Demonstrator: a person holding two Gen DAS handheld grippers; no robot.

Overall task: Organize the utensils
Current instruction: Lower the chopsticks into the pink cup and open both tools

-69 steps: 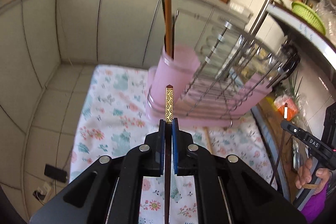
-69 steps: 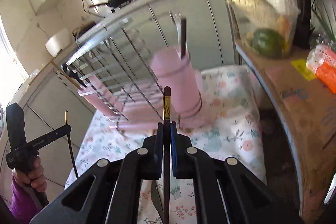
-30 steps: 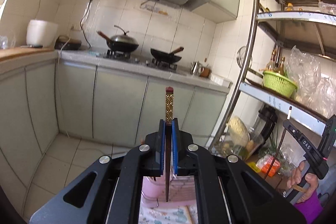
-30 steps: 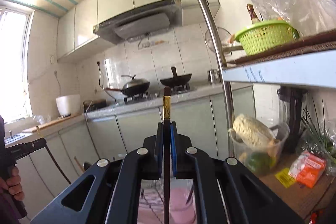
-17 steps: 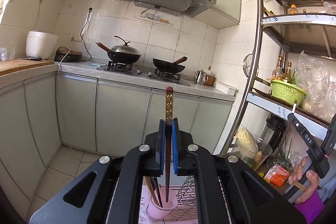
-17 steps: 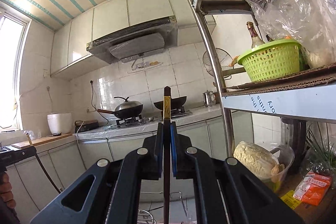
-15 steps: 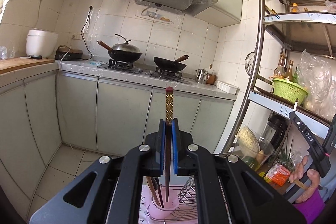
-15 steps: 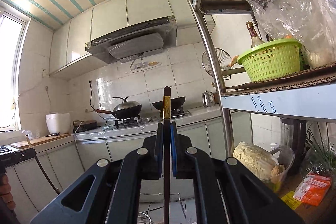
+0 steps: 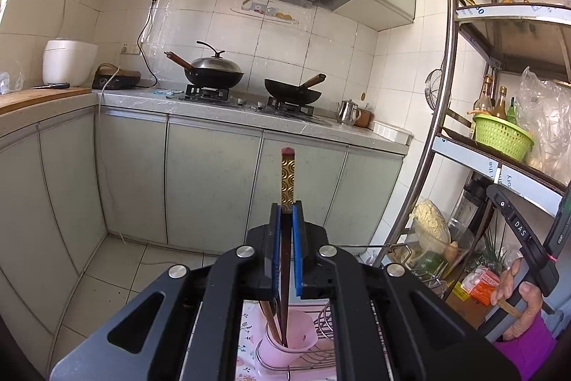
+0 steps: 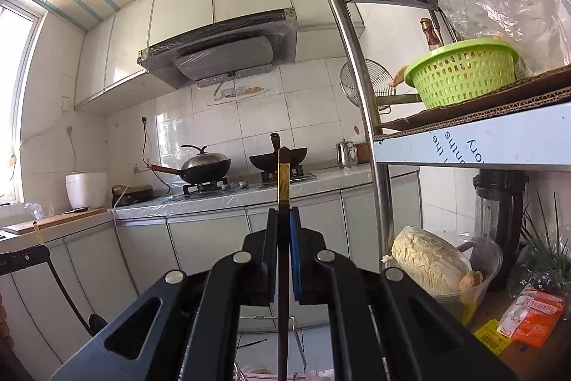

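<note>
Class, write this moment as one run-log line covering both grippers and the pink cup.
left gripper: shut on chopstick, tip in pink cup | right gripper: shut on second chopstick, upright | cup unseen in right view

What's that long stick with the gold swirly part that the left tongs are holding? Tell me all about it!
It is a chopstick: a thin, dark brown stick that looks like wood. Near its top is a gold band with swirl patterns, capped by a small reddish tip. It stands upright, pinched between the blue pads of the shut left tongs. Its lower end reaches down into a pink cup, next to other dark utensils standing there.
</note>
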